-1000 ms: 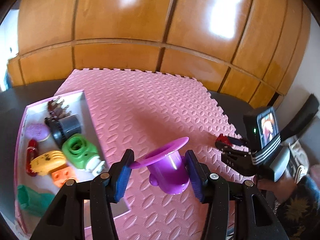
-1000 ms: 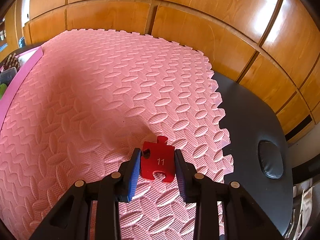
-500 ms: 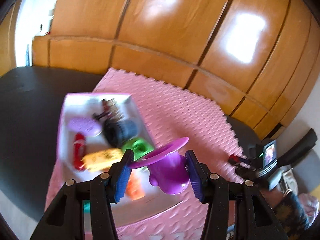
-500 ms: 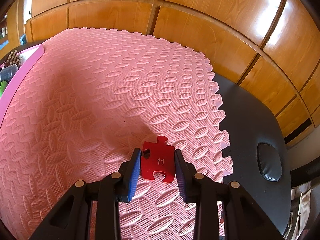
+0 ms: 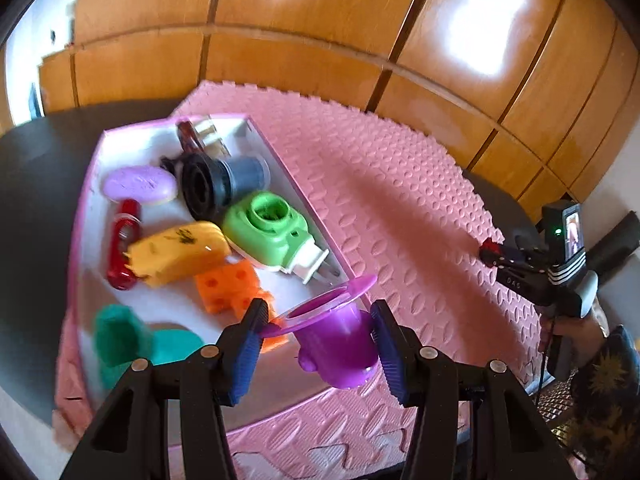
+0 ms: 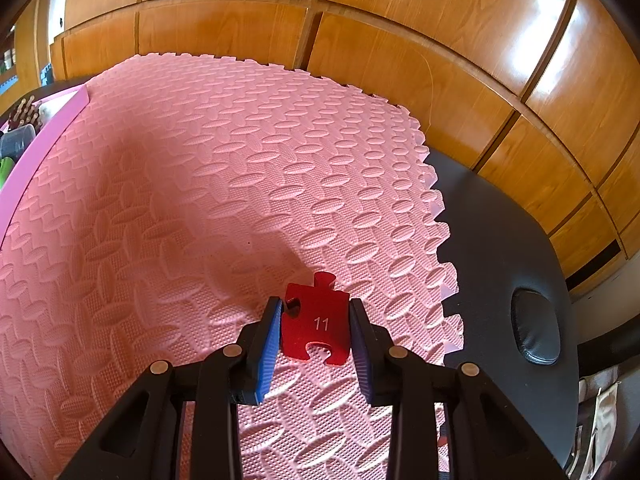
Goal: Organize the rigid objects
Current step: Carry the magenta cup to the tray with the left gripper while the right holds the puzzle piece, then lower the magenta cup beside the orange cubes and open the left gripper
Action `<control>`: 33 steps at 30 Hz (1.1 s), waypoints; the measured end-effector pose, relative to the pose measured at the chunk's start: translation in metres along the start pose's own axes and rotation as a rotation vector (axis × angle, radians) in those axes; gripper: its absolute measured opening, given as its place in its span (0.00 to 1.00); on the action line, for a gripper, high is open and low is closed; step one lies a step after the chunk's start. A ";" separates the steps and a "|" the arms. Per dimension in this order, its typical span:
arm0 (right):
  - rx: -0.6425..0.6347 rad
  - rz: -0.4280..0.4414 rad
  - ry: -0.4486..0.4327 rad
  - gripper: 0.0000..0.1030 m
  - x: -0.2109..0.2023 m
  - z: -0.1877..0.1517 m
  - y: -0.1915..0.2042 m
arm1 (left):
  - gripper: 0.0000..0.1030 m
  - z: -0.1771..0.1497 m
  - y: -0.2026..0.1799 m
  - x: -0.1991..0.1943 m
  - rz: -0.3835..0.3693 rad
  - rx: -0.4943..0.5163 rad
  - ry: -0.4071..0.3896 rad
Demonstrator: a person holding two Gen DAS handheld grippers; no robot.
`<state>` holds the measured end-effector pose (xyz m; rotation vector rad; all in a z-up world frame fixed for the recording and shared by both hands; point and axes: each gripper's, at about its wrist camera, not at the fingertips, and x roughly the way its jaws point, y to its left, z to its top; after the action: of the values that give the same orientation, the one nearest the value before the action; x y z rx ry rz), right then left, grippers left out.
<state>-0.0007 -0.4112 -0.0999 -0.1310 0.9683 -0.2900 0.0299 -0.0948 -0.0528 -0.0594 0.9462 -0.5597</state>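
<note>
My left gripper is shut on a purple cup with a wide rim, held tilted above the near right corner of a pink-edged tray. The tray holds a green plug-in device, a yellow toy, an orange block, a dark round part, a lilac oval, a red piece and a teal item. My right gripper is shut on a red puzzle piece marked 11, just above the pink foam mat. It also shows in the left wrist view.
The mat lies on a dark table in front of wooden panelled doors. The tray's pink edge shows at the far left of the right wrist view. A dark oval pad sits on the table at right.
My left gripper has carried the purple cup left, from over the mat to above the tray's near corner. My right gripper with the red piece has hardly moved.
</note>
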 end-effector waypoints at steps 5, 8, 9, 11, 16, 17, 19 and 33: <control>-0.007 -0.007 -0.001 0.31 0.000 0.000 0.001 | 0.52 0.001 -0.005 0.016 0.011 0.016 0.003; -0.009 -0.010 -0.001 0.31 -0.001 0.000 0.002 | 0.59 0.002 -0.008 0.018 0.026 0.040 -0.005; -0.009 -0.010 -0.001 0.31 -0.001 0.000 0.002 | 0.60 0.002 -0.008 0.018 0.032 0.043 -0.009; -0.011 -0.011 -0.001 0.31 -0.001 0.000 0.002 | 0.60 0.002 -0.007 0.018 0.039 0.042 -0.012; -0.012 -0.013 -0.002 0.31 0.000 0.000 0.002 | 0.60 0.001 -0.003 0.012 0.043 0.017 -0.018; -0.013 -0.014 -0.002 0.31 -0.001 0.000 0.002 | 0.60 0.001 -0.002 0.010 0.045 0.014 -0.021; -0.014 -0.016 -0.002 0.31 -0.001 0.000 0.003 | 0.61 0.002 -0.002 0.004 0.056 0.005 -0.034; 0.001 -0.017 0.002 0.31 -0.002 0.000 0.003 | 0.65 0.005 -0.004 -0.022 0.181 0.018 -0.103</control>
<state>-0.0014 -0.4083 -0.0994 -0.1378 0.9691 -0.3060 0.0224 -0.0885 -0.0325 0.0132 0.8363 -0.3935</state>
